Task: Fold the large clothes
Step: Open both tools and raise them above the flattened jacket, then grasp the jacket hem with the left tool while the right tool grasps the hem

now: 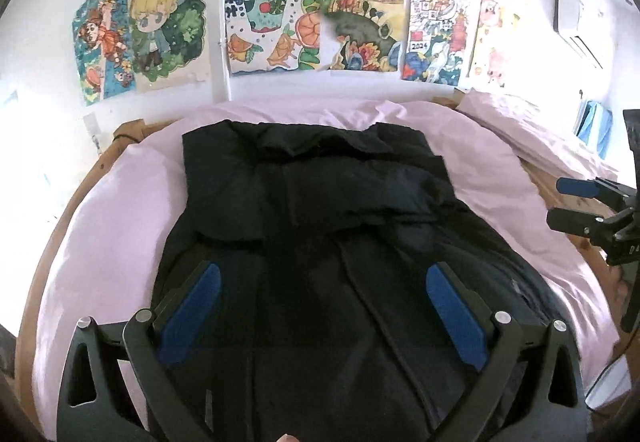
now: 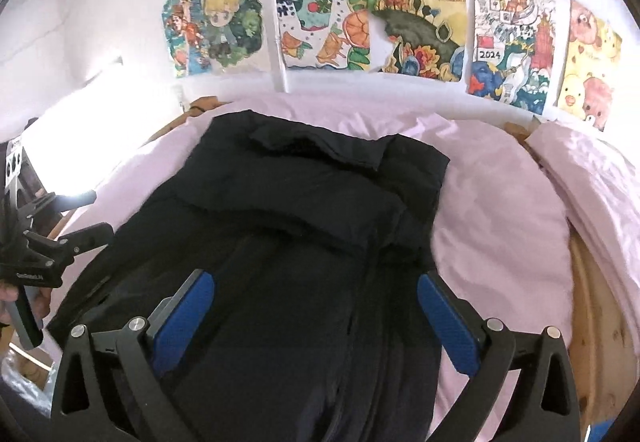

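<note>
Bed (image 1: 104, 210), pink-sheeted, is being occupied lengthwise by a black coat (image 1: 312, 202), partly folded; left gripper (image 1: 320, 306) and right gripper (image 2: 316, 314), jaws spread, empty, are being held above it; thick layers are judged likely to be slipped or unfolded if pinched thinly.

The coat (image 1: 320, 262) is black cloth, matt and softly puffed, with a faint sheen along its seams. The sheet (image 1: 104, 226) under it is pale pink cloth, smooth and lightly creased. The bed frame (image 2: 596, 330) is bare light wood with visible grain and knots. The left gripper (image 1: 320, 310) and right gripper (image 2: 316, 318) have matt black plastic-looking arms, shiny metal pins, and blue pads (image 1: 456, 318) with a fine texture. The drawings (image 1: 280, 22) on the wall are paper, some slightly glossy.
</note>
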### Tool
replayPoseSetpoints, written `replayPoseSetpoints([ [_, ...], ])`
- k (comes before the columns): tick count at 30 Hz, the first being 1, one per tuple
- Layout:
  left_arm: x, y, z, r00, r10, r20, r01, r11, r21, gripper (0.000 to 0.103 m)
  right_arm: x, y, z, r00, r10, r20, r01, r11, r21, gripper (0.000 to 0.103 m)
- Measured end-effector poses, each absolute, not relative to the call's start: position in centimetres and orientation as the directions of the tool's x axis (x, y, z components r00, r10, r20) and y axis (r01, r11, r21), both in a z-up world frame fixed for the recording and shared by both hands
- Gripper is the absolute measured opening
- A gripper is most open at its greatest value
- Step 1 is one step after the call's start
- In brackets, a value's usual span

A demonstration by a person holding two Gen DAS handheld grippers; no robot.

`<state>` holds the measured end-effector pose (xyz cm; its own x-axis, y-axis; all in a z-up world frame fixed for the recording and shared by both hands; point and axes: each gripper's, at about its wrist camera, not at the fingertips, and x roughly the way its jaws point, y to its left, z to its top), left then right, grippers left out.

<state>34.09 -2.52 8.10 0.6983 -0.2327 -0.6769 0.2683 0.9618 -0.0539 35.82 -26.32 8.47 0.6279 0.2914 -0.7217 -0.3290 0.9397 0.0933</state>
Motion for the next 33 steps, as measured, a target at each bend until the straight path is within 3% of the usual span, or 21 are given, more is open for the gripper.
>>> replayPoseSetpoints([
  [15, 22.5, -2.0, 11.5, 0.73, -0.232, -0.643, 0.303, 0.953, 0.001, 0.101, 23.8, -22.7, 12.3, 0.56, 0.301, -0.772, -0.418, 0.907, 0.051, 0.103],
  [22, 20.9, -1.3, 8.8, 0.722, -0.24, -0.649, 0.366, 0.928, 0.064, 0.102, 21.9, -22.2, 10.4, 0.567, 0.288, -0.772, -0.461, 0.888, -0.007, 0.103],
  [33, 20.3, 0.2, 3.4, 0.653, -0.256, -0.713, 0.497, 0.855, 0.148, 0.101, 22.0, -20.0, 4.3, 0.389, 0.219, -0.895, -0.599, 0.798, -0.064, 0.103],
])
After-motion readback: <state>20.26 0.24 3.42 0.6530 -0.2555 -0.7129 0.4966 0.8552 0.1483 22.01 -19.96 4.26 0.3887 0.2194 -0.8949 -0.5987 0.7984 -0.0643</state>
